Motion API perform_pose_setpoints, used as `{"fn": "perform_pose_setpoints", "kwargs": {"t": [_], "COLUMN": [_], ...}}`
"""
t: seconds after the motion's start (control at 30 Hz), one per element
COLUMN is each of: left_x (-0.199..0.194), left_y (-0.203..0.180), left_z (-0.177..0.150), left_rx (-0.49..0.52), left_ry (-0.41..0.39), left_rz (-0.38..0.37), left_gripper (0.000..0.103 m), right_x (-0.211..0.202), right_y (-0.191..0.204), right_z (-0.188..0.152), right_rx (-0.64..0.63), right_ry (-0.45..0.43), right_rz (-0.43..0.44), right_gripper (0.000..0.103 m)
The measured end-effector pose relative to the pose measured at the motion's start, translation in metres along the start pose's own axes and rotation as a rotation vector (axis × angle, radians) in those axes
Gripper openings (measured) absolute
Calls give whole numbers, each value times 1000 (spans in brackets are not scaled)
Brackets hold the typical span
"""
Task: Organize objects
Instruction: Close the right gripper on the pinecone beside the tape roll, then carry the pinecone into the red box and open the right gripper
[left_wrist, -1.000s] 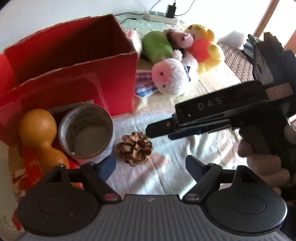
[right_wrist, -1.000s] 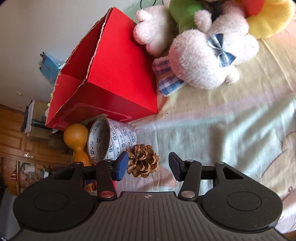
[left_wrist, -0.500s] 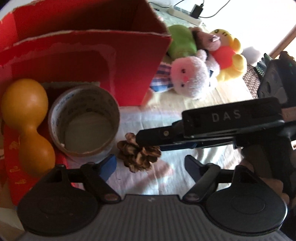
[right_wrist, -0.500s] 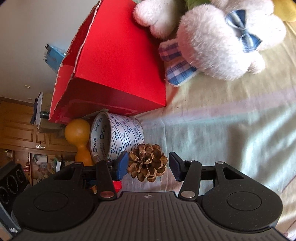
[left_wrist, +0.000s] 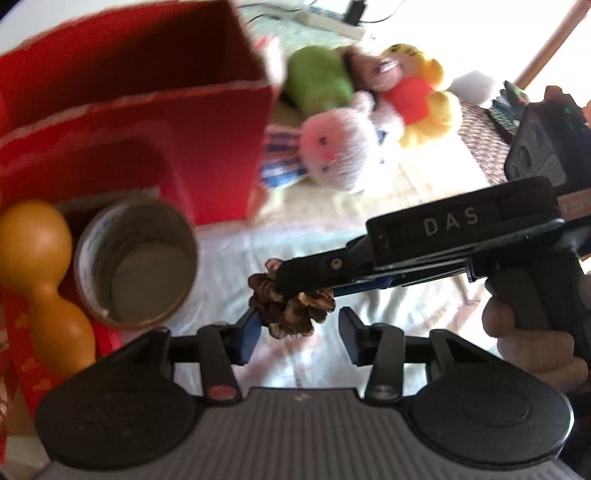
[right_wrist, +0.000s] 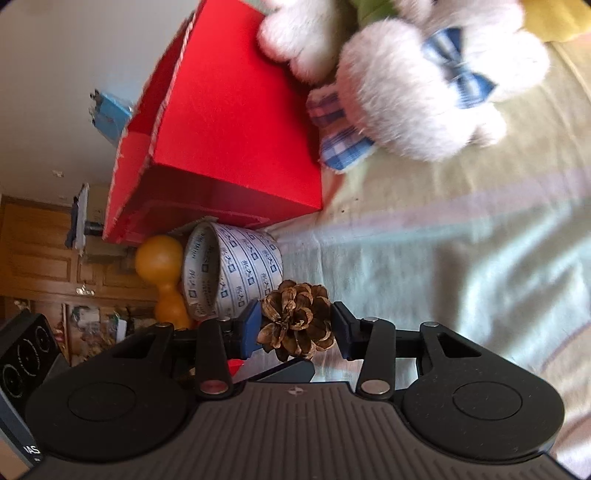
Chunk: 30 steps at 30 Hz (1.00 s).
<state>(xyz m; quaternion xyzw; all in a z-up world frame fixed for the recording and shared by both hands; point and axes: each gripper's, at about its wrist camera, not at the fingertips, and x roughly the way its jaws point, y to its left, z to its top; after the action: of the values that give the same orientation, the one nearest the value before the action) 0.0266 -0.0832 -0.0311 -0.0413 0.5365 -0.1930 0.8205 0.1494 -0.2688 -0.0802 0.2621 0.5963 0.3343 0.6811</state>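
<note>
A brown pine cone (right_wrist: 295, 321) lies on the pale cloth in front of a roll of printed tape (right_wrist: 236, 273). My right gripper (right_wrist: 295, 326) has the cone between its fingers; its jaws are closing and both blue pads touch the cone's sides. In the left wrist view that gripper (left_wrist: 291, 288) reaches in from the right, held by a hand (left_wrist: 532, 332), and partly covers the pine cone (left_wrist: 291, 314). My left gripper (left_wrist: 299, 332) sits just in front of the cone, its jaws closing, with a small gap still showing at the right fingertip.
An open red cardboard box (left_wrist: 207, 147) stands behind the tape roll (left_wrist: 136, 258). An orange gourd (left_wrist: 37, 258) lies left of the roll. Several plush toys (left_wrist: 340, 147) are piled to the right of the box. A power strip (left_wrist: 325, 22) lies at the far edge.
The right gripper slid left until its fingers came around the pine cone, then narrowed onto it. The left gripper's jaws narrowed a lot and the cone now sits near its fingertips.
</note>
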Motion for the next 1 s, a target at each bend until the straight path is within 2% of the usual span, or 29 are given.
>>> {"fn": "perform_pose_setpoints", "kwargs": {"t": [0.27, 0.43, 0.6, 0.73, 0.87, 1.0], "left_x": [-47, -77, -98, -86, -61, -37], "left_y": [-9, 5, 37, 76, 112, 133], "left_z": [31, 58, 89, 112, 119, 115], "left_rx": [98, 144, 145, 86, 20, -15], "left_ry": [-123, -220, -284, -268, -189, -120], "left_rz": [-106, -147, -161, -180, -212, -238], "left_gripper": [47, 47, 47, 47, 47, 47], "right_x": [-47, -59, -46, -19, 22, 56], "right_y": [26, 71, 121, 140, 146, 146], "right_z": [5, 16, 47, 69, 92, 104], "right_rx": [-47, -129, -248, -328, -341, -356], "right_ry": [-170, -292, -358, -333, -214, -85], "right_rz": [26, 5, -50, -152, -267, -375], "right_gripper": [44, 45, 45, 45, 45, 44]}}
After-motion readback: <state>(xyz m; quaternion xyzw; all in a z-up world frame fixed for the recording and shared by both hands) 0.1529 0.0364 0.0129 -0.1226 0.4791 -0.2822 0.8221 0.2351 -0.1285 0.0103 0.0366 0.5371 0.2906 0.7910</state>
